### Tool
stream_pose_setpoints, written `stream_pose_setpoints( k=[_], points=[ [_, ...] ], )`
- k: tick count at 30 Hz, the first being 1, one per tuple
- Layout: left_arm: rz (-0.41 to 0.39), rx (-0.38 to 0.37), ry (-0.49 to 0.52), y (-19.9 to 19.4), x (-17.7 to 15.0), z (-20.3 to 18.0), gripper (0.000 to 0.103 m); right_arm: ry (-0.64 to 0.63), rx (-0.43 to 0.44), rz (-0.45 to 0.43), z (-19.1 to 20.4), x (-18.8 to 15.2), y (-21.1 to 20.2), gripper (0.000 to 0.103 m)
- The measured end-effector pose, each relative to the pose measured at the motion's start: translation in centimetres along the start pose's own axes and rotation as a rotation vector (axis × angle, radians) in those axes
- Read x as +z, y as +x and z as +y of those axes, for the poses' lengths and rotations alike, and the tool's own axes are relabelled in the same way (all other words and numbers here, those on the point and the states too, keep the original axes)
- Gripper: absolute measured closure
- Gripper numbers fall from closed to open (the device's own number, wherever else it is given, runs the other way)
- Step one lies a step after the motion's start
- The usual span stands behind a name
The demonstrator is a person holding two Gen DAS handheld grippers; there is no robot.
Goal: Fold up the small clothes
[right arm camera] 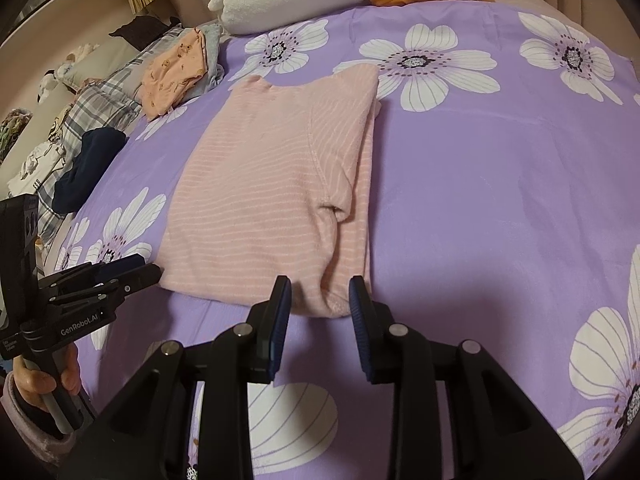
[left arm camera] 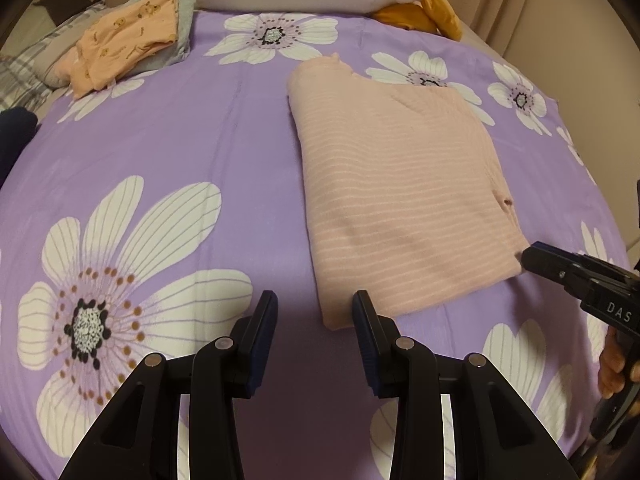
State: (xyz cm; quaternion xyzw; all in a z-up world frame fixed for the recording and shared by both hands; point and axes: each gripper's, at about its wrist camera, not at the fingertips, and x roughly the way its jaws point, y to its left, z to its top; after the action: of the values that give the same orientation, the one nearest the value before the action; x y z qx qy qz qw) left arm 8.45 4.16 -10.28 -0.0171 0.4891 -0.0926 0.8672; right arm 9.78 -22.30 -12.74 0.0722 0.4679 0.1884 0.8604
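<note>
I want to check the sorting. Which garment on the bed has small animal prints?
The orange garment on the folded pile at the far left corner. The pink striped top in the middle has only thin white stripes, and the dark blue garment is plain.

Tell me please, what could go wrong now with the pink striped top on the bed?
1. The right gripper stands open at the bottom corner of the pink striped top; closing there may catch only one layer, so the fold could slip apart.
2. The left gripper is open beside the other corner, holding nothing, so an uneven lift may skew the hem.
</note>
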Motion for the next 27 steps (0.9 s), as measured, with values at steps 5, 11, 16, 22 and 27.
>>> stream_pose_setpoints(
  k=[5, 11, 16, 22, 27],
  points=[
    [-0.006, 0.002, -0.003, -0.4, -0.1, -0.1, 0.066, -0.002, 0.005, -0.009, 0.1, -0.2, -0.7, 0.072],
    [-0.020, 0.018, -0.006, -1.2, -0.2, -0.6, 0.066, -0.019, 0.007, -0.021, 0.9, -0.3, -1.5, 0.072],
    [-0.034, 0.023, -0.006, -1.9, -0.3, -0.8, 0.056, -0.029, 0.000, -0.029, 1.5, -0.3, -2.1, 0.068],
    [-0.044, 0.026, -0.006, -2.5, -0.4, -1.3, 0.056, -0.043, 0.008, -0.041, 2.1, -0.6, -2.8, 0.067],
    [-0.054, 0.027, -0.006, -3.1, -0.4, -1.7, 0.046, -0.051, 0.007, -0.052, 2.5, -0.7, -3.6, 0.064]
  ],
)
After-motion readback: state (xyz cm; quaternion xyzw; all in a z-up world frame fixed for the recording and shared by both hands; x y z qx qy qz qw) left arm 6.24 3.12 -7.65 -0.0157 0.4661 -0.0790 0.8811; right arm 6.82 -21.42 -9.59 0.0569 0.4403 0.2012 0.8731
